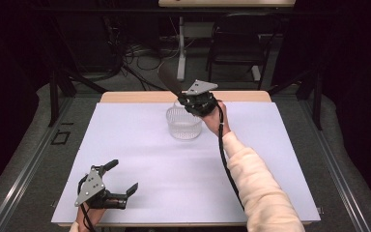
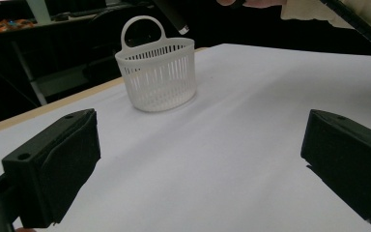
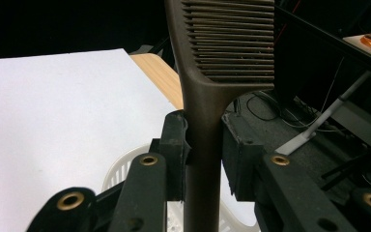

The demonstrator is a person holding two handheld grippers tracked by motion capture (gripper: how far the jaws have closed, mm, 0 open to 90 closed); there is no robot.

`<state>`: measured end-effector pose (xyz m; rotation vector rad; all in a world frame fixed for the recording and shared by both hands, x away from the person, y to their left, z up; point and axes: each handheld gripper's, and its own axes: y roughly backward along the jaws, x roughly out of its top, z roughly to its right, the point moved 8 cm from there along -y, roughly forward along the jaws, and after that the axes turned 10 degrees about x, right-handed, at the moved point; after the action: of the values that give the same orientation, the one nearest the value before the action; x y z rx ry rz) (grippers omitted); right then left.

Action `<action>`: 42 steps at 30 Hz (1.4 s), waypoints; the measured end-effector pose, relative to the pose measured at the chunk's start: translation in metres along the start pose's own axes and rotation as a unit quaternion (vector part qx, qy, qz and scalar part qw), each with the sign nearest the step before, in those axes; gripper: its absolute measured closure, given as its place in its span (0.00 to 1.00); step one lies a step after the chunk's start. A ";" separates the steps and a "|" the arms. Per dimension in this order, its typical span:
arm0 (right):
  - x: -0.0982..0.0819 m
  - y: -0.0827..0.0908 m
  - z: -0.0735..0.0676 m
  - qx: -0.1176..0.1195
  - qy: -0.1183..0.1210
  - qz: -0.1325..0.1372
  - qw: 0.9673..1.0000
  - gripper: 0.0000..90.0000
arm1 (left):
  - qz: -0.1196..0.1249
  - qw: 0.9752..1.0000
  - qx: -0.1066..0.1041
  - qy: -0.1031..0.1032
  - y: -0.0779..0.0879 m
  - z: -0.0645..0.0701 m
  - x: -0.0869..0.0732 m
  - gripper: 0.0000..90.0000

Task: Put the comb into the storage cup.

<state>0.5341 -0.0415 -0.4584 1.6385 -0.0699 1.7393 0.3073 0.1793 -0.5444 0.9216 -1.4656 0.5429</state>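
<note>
A dark brown comb (image 3: pixel 207 96) with a long handle stands between the jaws of my right gripper (image 3: pixel 204 145), which is shut on its handle. In the high view that gripper (image 1: pixel 192 100) hovers just above the far rim of a white slotted basket (image 1: pixel 183 123), the comb (image 1: pixel 169 79) angled up and to the left. The basket (image 2: pixel 158 75) with its loop handle stands upright on the white table sheet (image 1: pixel 140 159). My left gripper (image 1: pixel 121 181) rests open near the front left corner, nothing between its fingers (image 2: pixel 60 164).
The wooden table edge (image 1: pixel 140 96) runs along the far side. Beyond it are a chair (image 1: pixel 239 43), a desk leg and cables on the floor. Dark frame struts (image 1: pixel 58 92) stand at both far corners.
</note>
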 end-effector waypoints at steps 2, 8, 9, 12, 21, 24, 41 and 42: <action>-0.001 -0.001 -0.001 0.000 0.000 -0.002 1.000 0.81 | 0.000 1.000 0.000 0.000 0.000 0.000 0.000 0.00; -0.004 -0.004 -0.001 0.002 -0.001 -0.005 1.000 0.81 | 0.000 1.000 0.001 0.000 0.000 0.000 0.000 0.00; -0.004 -0.005 -0.001 0.001 -0.001 -0.007 1.000 0.81 | 0.000 1.000 0.001 0.000 0.000 0.000 0.000 0.00; -0.005 -0.006 -0.002 0.002 0.001 -0.009 1.000 0.81 | 0.000 1.000 0.001 0.000 0.000 0.000 0.000 0.00; -0.008 -0.009 -0.002 0.005 0.003 -0.013 1.000 0.81 | 0.000 1.000 0.001 0.000 0.000 0.000 0.000 0.00; -0.009 -0.009 -0.002 0.006 0.004 -0.012 1.000 0.81 | 0.000 1.000 0.001 0.000 0.000 0.000 0.000 0.00; -0.012 -0.013 -0.004 0.013 0.004 -0.016 1.000 0.81 | 0.001 1.000 0.001 0.000 0.001 0.000 0.000 0.00; -0.013 -0.013 -0.004 0.013 0.004 -0.017 1.000 0.81 | 0.001 1.000 0.000 0.000 0.001 0.000 0.000 0.00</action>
<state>0.5369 -0.0359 -0.4759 1.6412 -0.0157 1.7273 0.3070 0.1798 -0.5441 0.9207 -1.4668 0.5447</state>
